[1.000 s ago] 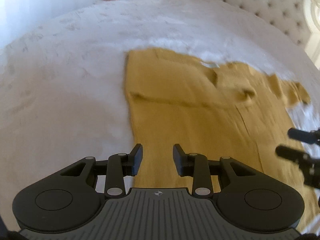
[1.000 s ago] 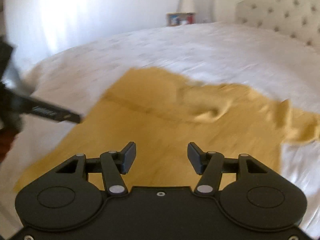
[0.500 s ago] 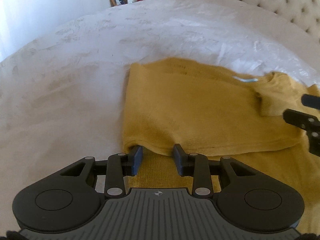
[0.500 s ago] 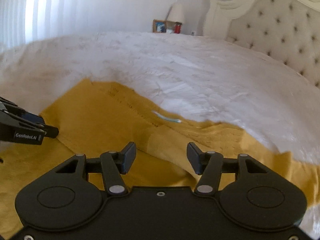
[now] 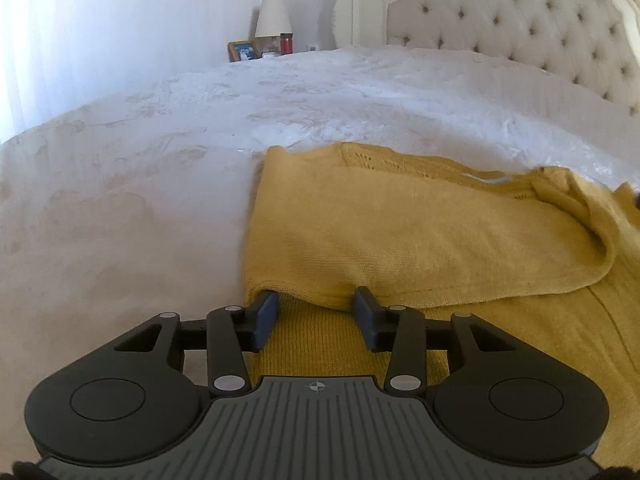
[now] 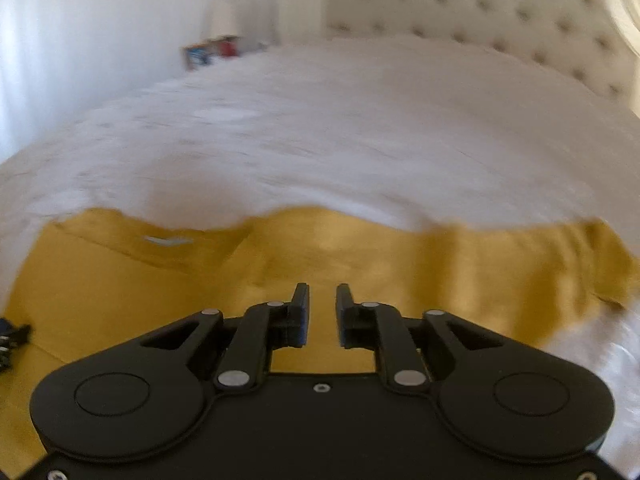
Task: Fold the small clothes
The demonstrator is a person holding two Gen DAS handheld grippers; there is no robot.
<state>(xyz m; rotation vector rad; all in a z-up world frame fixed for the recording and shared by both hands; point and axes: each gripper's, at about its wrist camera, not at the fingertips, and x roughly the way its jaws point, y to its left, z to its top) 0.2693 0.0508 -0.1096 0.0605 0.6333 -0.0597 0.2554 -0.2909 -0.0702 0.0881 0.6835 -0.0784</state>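
mustard-yellow knitted top (image 5: 420,236) spread on white bed (image 5: 160,160), one part folded over, left hand-held gripper (image 5: 316,314) opening at folded hem, right hand-held gripper (image 6: 322,312) closing, nothing between

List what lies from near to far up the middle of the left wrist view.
left gripper → mustard sweater → white bedspread → lamp at the wall.

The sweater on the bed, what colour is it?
Mustard yellow sweater, clearest in the left wrist view.
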